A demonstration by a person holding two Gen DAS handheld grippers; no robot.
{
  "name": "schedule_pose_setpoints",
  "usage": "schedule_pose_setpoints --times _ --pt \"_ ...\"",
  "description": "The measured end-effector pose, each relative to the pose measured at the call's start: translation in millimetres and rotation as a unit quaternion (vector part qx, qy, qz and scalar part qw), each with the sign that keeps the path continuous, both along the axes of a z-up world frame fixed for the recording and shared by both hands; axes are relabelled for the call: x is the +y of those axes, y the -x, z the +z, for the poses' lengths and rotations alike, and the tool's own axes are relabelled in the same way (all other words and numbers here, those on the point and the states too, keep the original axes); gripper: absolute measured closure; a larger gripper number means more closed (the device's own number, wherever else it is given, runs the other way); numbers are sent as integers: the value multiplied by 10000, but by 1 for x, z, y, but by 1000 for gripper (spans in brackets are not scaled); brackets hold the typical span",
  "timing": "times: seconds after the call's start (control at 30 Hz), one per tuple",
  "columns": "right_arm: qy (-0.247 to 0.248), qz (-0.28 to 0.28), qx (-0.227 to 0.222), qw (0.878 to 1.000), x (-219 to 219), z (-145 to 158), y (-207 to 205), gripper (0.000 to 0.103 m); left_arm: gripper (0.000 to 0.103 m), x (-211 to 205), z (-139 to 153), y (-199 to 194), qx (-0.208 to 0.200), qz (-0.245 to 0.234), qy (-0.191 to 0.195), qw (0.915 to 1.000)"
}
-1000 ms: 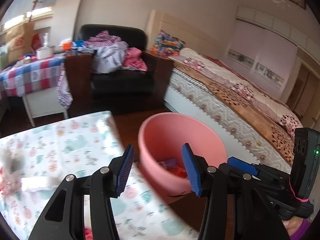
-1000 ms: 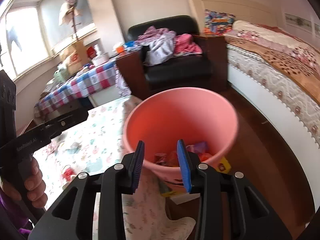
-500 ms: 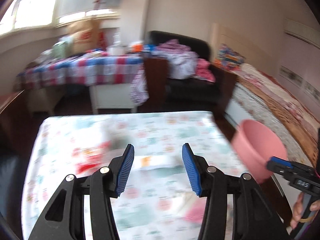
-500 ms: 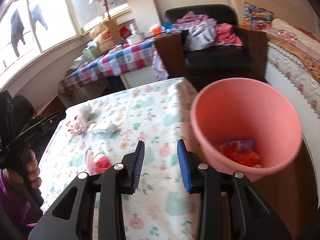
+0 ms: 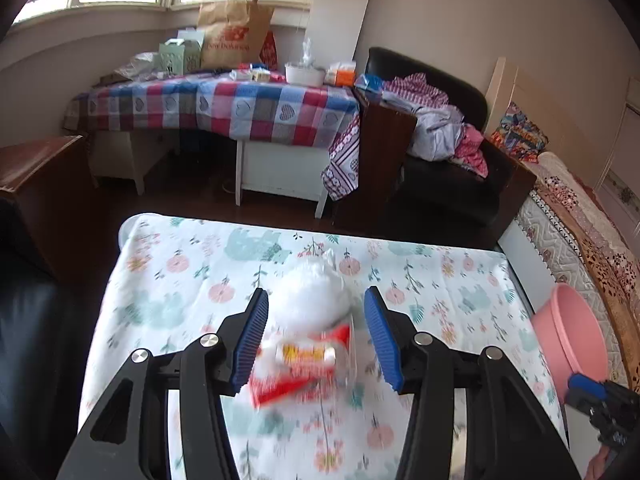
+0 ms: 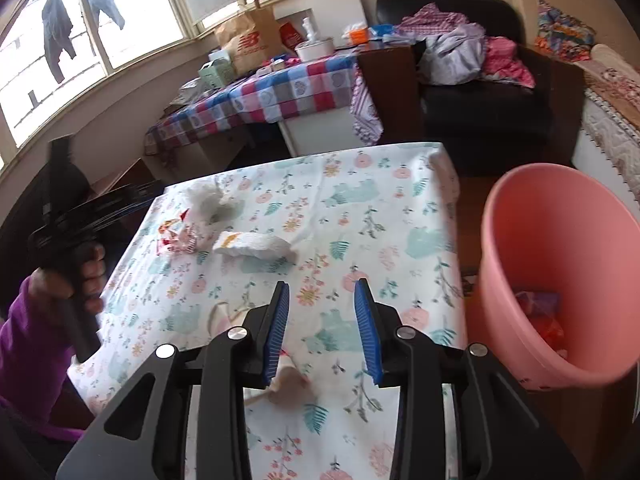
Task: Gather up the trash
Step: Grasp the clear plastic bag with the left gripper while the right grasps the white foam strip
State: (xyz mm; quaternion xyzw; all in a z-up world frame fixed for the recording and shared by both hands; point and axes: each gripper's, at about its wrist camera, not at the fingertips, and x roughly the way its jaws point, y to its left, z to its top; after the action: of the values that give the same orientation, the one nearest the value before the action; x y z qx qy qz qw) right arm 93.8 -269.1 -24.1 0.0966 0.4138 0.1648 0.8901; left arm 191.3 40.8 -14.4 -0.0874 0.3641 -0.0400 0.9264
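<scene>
Two tongs: both mine, both spread wide, neither pinching anything.
Left tongs: hanging over the flowered tablecloth, blue pads either side of a red and yellow wrapper and a white crumpled wad; whether a pad touches either, I cannot tell.
Right tongs: above the near edge of the same cloth, with a pale scrap just below the left pad.
Trash on the table: four pieces counted from my right camera, namely the wad, the wrapper, the scrap and one white folded packet lying apart from both tongs.
Pink bucket: one, off the table's right side, holding red and purple wrappers at the bottom.
</scene>
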Motion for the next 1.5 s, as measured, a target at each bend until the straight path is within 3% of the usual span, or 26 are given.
schedule_pose_setpoints --times 0.17,0.23,0.37,0.4,0.6,0.9,1.07,1.1,1.13,1.2,1.5 --pt "-298 561 343 9974 9 5 -28 67 54 -3 -16 -46 404 -42 31 9992" --pt "-428 841 546 9940 15 4 -43 48 54 -4 -23 -59 588 -66 -28 9982" --pt "-408 1379 756 9867 38 1 -69 48 57 -3 -38 -68 761 -126 -95 9970" --pt "-344 1498 781 9850 45 -1 -74 48 65 -2 -41 -68 777 -158 -59 9968" --pt "296 2194 928 9708 86 -20 -103 48 89 12 -43 -52 577 -22 179 9982" --pt "1144 2727 639 9531 118 -38 -118 48 91 39 -27 -17 298 248 685 9969" --pt "1068 2921 727 9476 122 -44 -118 48 91 43 -19 0 215 278 747 9966" --pt "1078 2898 714 9483 121 -44 -116 52 91 44 -17 4 195 293 767 9964" --pt "1140 2860 690 9489 122 -44 -114 64 91 45 -15 6 177 302 782 9963" --pt "1180 2784 696 9506 120 -45 -111 77 91 46 -13 11 152 308 787 9963" --pt "1032 2405 441 9641 98 -31 -80 77 91 38 2 40 25 219 771 9968"
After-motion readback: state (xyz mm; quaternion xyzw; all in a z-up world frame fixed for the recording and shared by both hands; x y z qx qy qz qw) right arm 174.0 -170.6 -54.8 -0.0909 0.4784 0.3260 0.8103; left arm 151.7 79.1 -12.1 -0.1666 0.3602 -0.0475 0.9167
